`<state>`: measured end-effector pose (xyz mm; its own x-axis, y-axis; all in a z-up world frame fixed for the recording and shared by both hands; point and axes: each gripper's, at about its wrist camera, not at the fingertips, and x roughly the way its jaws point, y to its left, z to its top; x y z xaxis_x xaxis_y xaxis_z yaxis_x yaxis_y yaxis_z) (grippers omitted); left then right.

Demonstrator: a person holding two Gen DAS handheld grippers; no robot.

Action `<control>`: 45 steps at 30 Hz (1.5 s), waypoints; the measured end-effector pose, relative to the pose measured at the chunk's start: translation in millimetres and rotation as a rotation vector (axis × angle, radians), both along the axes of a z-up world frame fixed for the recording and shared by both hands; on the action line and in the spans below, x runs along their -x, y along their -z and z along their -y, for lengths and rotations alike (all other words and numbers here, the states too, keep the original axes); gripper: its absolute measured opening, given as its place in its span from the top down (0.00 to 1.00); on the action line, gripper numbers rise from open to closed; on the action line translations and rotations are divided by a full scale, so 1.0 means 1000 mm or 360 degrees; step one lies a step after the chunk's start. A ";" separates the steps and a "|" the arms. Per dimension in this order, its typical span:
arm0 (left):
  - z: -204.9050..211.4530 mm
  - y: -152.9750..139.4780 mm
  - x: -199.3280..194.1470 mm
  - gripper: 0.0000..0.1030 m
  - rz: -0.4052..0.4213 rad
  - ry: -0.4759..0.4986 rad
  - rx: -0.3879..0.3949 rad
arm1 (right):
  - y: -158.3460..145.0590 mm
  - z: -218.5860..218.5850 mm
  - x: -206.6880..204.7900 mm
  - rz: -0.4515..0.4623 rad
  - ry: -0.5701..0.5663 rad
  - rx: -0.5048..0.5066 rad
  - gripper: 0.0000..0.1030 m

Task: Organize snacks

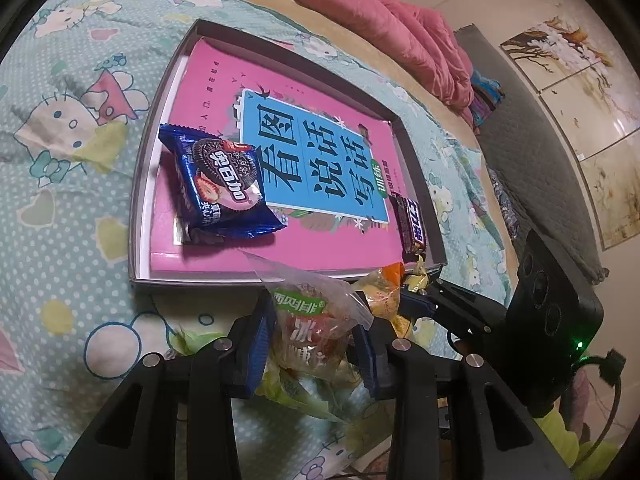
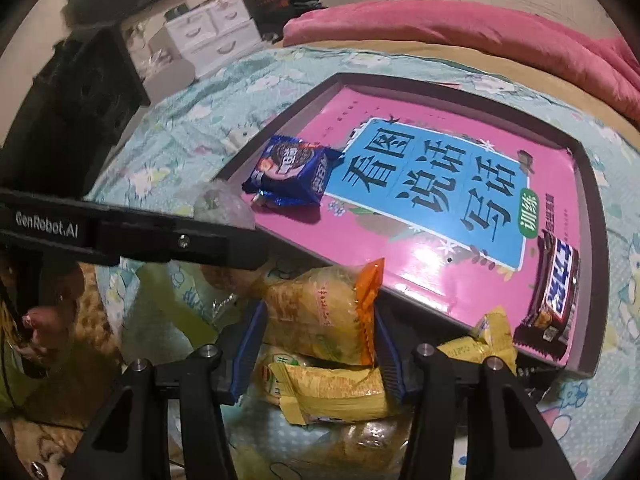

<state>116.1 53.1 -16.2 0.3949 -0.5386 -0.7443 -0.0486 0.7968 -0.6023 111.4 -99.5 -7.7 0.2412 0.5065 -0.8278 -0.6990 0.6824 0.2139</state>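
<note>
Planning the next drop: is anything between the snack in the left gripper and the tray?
Nothing visible blocks it. The clear snack packet in the left gripper sits just short of the tray rim, with bare pink book beyond.

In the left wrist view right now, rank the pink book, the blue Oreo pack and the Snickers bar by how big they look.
1. Pink book, by far the largest; it nearly fills the shallow box.
2. Blue Oreo pack, lying on the book.
3. Snickers bar, at the book's right edge, smallest; fisheye distortion there may shrink it somewhat.
</note>
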 end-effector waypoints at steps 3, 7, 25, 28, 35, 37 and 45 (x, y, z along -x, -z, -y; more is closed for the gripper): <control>-0.002 -0.001 0.001 0.63 0.0000 -0.0009 -0.0002 | -0.002 -0.002 0.003 0.0030 -0.0012 0.0007 0.55; -0.008 -0.002 0.002 0.63 0.0001 -0.0027 0.0006 | -0.016 0.000 0.012 0.0093 -0.0024 -0.0062 0.67; -0.026 0.000 0.011 0.64 0.0003 -0.0070 0.0045 | -0.008 -0.036 0.045 0.0149 -0.0077 0.0019 0.71; -0.024 0.001 0.011 0.64 0.0005 -0.0072 0.0059 | -0.007 -0.027 0.038 0.0103 -0.0015 -0.0052 0.78; -0.021 -0.003 0.014 0.65 0.0049 -0.0080 0.0111 | -0.009 -0.014 0.037 0.0051 0.0039 -0.0139 0.78; -0.020 -0.008 0.015 0.65 0.0074 -0.0081 0.0115 | -0.013 -0.010 0.037 0.0049 0.0058 -0.0175 0.78; -0.022 -0.030 0.020 0.65 0.0155 -0.0095 0.0120 | -0.028 0.008 0.040 0.0048 0.0127 -0.0297 0.78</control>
<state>96.1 74.8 13.3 0.4965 -0.5649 -0.6591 -0.0328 0.7465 -0.6645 71.3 -107.4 19.8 0.3098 0.6287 -0.7133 -0.6522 0.6864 0.3217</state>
